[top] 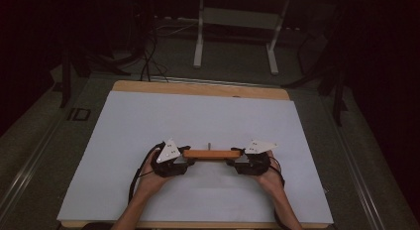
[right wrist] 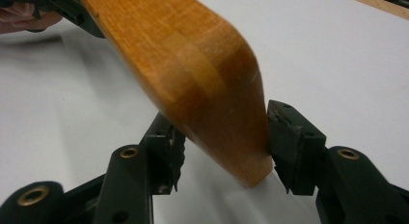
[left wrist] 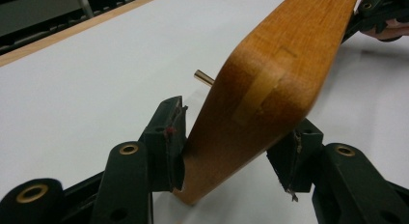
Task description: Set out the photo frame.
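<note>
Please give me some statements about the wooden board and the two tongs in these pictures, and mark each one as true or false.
1. The left tongs and the right tongs each grip one end of the flat orange-brown wooden board. True.
2. The board lies flat, wide face down, on the white table cover. False: it stands on its long edge, as both gripper views show.
3. A thin metal pin sticks out of the board's side. True.
4. The board's corners are sharp and square. False: they are rounded.
5. The left tongs hang open, away from the board. False: their jaws close on the board's end from both sides.
</note>
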`<state>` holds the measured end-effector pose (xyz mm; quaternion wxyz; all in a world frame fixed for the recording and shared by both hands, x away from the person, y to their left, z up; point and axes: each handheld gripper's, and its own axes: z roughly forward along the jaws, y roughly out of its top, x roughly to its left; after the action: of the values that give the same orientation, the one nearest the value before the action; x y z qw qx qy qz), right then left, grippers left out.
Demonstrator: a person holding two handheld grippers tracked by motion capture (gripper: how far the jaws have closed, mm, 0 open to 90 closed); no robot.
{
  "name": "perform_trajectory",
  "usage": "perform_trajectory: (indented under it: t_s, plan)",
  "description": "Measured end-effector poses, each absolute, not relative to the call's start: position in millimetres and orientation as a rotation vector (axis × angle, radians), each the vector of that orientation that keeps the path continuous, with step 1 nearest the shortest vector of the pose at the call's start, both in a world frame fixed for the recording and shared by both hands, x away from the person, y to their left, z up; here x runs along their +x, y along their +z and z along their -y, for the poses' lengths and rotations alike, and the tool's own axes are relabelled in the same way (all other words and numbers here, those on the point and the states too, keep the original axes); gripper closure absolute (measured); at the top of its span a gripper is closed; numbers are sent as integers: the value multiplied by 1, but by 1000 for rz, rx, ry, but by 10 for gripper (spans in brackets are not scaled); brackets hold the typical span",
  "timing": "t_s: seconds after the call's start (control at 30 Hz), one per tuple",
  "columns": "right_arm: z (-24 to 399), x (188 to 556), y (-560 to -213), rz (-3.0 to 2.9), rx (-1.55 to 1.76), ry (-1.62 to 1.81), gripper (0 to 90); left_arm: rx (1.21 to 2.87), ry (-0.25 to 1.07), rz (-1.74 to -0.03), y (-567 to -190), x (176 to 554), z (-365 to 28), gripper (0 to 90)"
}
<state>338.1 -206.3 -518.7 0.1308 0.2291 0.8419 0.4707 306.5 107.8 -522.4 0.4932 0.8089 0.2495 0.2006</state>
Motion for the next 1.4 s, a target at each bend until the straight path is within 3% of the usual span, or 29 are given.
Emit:
perform_trajectory:
  t_s: [0.67,1.4]
  plan:
    - [205,334,-518,-2420,606,1306,538,1996,602,-581,-522,302,-102,525]
    - [203,330,-513,-2395,579,1275,556,1977,577,-584,-518,303,-105,539]
